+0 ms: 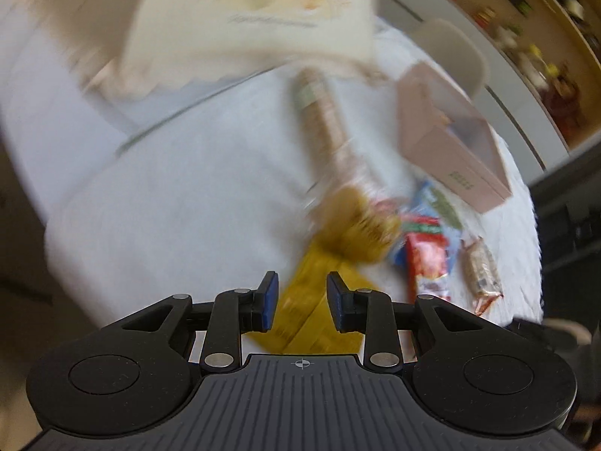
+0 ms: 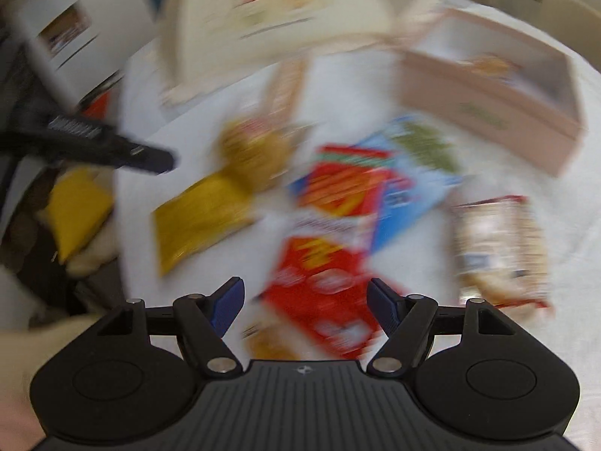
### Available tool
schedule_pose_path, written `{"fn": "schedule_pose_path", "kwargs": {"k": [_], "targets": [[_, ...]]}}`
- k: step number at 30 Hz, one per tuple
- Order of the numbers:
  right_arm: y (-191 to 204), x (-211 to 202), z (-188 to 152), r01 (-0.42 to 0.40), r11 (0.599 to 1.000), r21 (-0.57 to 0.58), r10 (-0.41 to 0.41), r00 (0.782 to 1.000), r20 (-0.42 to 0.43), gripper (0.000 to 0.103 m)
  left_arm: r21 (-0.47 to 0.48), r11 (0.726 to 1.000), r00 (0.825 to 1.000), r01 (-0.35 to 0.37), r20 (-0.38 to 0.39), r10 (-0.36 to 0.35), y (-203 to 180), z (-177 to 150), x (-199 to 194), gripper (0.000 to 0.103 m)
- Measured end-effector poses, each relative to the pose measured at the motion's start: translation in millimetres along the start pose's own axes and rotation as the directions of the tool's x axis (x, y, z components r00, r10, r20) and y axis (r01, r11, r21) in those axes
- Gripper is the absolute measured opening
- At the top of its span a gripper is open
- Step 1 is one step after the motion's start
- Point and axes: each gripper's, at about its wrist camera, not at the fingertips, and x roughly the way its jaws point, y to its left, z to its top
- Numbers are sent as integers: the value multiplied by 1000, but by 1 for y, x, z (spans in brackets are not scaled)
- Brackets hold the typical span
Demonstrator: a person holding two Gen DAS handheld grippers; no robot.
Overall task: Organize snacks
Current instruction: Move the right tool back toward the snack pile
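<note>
A white tablecloth (image 2: 526,338) covers the table; shelves (image 1: 526,37) stand behind. Snack packets lie near a pink box (image 2: 488,101). The left gripper (image 1: 302,300) is narrow and empty, the right gripper (image 2: 306,308) wide and empty.

Yellow packets (image 2: 203,221): one. Red packets (image 2: 330,263): one (maybe two, blurred). Blue packets (image 2: 417,173): one. Pale wrapped packs (image 2: 499,248): one. Pink boxes (image 2: 488,97): one. Long tubes (image 1: 326,124): one.

White-covered table (image 2: 233,248), snack packets (image 2: 330,233), pink box (image 2: 484,112), cream box (image 1: 263,22)
</note>
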Motion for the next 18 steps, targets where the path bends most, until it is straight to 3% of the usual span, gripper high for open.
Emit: {"fn": "schedule_pose_path", "kwargs": {"k": [3,5,11,12,16,18], "targets": [[19,12,-11,126,984,-127,-130,991,-25,72,-57,998,999,28,-37,-30,6,-16,12,32],[17,16,-15,246,956,-162,-249,969,4,72,-44,998,998,51,-41,-52,-2,-20,17,34],[-25,2,-12,367,930,17,-367,930,0,72,71,992,993,108,-46,-104,-38,-8,34,38],[-30,-1,-12,366,930,43,-366,931,1,72,89,991,994,105,-42,-101,-44,-5,37,38],[-44,-26,-16,213,967,138,-219,975,32,72,142,989,999,49,12,-51,-59,2,34,38],[-45,-30,-12,182,973,143,-191,980,50,72,153,988,999,19,31,-24,-60,3,28,38]]}}
